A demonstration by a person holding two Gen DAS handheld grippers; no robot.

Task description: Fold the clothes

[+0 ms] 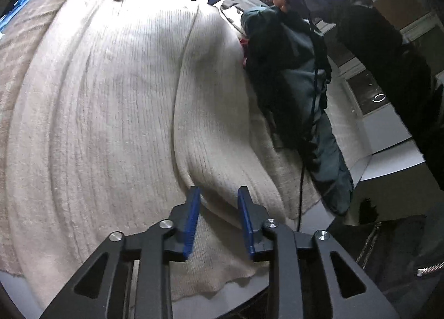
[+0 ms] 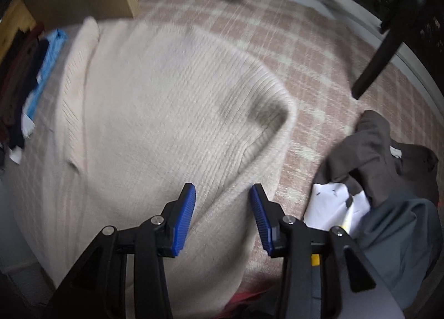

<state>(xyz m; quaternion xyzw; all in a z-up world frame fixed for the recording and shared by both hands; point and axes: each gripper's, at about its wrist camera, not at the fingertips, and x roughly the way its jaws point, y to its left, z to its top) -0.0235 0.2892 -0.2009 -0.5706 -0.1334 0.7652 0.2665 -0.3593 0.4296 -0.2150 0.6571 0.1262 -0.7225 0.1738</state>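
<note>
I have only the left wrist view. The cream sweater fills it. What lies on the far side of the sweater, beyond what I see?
Observer: In the right wrist view, a pink checked rug lies under the cream sweater.
Operator: Is the right gripper holding cloth?
Observer: No. The right gripper is open over a fold of the sweater; its pads do not press it.
Operator: Anything else near it?
Observer: A white printed cloth lies among grey garments, right of that gripper.
</note>
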